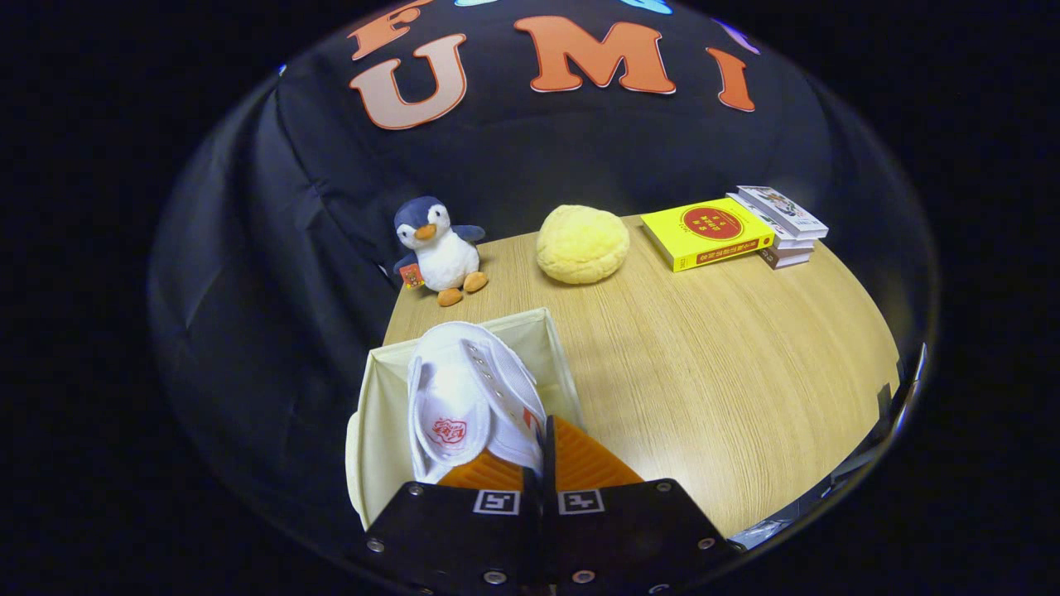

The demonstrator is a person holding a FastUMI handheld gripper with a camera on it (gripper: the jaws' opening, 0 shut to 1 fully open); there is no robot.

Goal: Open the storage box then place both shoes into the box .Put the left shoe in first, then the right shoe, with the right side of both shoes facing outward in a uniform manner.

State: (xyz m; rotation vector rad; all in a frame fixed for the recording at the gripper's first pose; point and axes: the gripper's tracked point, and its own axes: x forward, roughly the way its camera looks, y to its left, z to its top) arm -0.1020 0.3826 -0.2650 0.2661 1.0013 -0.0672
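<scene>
The fingers are pinched on the rear edge of a white shoe, nearly pressed together with only the thin shoe wall between them. The shoe stands tilted just ahead of the fingers, its opening and red-marked insole facing the camera, hanging over the open cream storage box, which sits on the wooden worktop. Beyond the box stand a plush penguin, a yellow round cushion and a stack of books, well apart from the fingers.

shoe heel hidden behind jaws, storage box near wall cut off
</scene>
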